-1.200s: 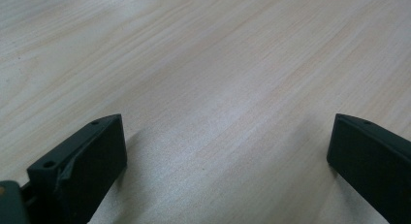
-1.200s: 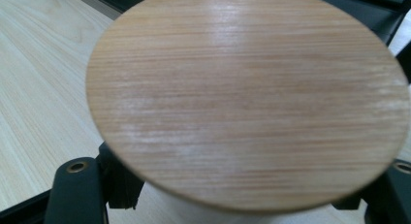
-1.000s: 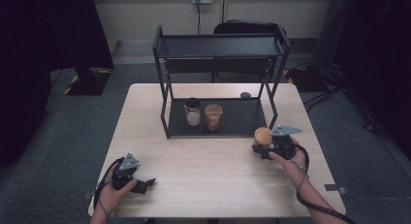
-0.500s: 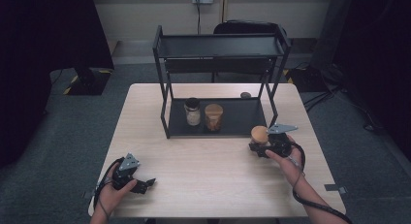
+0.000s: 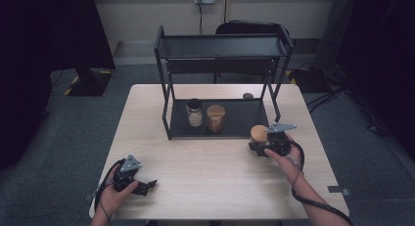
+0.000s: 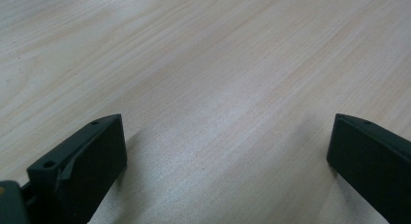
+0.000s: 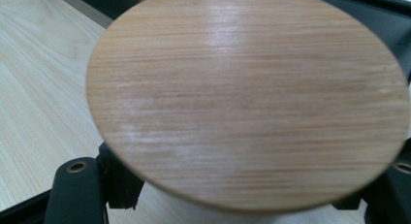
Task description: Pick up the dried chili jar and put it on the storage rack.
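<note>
high view: the right tool (image 5: 260, 146) pinches a wood-lidded jar (image 5: 258, 133) just off the front right corner of the black metal rack (image 5: 222, 45), where two more jars (image 5: 206, 116) stand on the lower tray. best kept upright and lifted clear of the tray lip before sliding in beside them. right gripper view shows its round, fine-grained bamboo lid (image 7: 247, 95). left tool (image 5: 147, 186) rests spread and empty on the pale wood-grain counter (image 5: 205, 172).
</note>
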Demonstrator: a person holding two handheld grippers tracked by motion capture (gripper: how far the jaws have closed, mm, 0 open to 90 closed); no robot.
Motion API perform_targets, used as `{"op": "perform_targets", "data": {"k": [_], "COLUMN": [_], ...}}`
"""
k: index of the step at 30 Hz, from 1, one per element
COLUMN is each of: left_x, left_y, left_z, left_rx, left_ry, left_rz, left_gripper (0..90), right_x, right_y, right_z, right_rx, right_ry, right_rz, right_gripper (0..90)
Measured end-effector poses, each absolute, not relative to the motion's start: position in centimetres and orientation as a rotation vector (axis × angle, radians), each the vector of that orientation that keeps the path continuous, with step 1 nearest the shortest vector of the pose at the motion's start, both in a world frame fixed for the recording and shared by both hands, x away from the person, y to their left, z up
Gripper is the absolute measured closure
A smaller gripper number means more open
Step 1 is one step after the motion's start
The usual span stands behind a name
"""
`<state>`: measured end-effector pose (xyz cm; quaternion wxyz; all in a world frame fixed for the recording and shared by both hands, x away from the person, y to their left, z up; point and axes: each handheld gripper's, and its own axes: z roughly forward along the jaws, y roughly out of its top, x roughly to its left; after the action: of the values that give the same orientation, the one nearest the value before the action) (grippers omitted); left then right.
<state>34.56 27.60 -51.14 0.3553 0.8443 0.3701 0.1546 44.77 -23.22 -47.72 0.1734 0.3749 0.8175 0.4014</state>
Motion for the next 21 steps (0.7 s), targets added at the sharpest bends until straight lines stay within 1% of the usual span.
{"op": "perform_targets", "data": {"k": [21], "left_x": [34.6], "left_y": [27.6], "left_z": [-51.1], "left_rx": [2.182], "left_ry": [0.954], "left_rz": [0.399], "left_gripper": [0.1], "right_x": [46.4], "right_y": [-21.5], "right_z": [-47.6], "right_rx": [1.067], "right_ry": [2.33], "right_rz": [1.126], "right_gripper": [25.2]}}
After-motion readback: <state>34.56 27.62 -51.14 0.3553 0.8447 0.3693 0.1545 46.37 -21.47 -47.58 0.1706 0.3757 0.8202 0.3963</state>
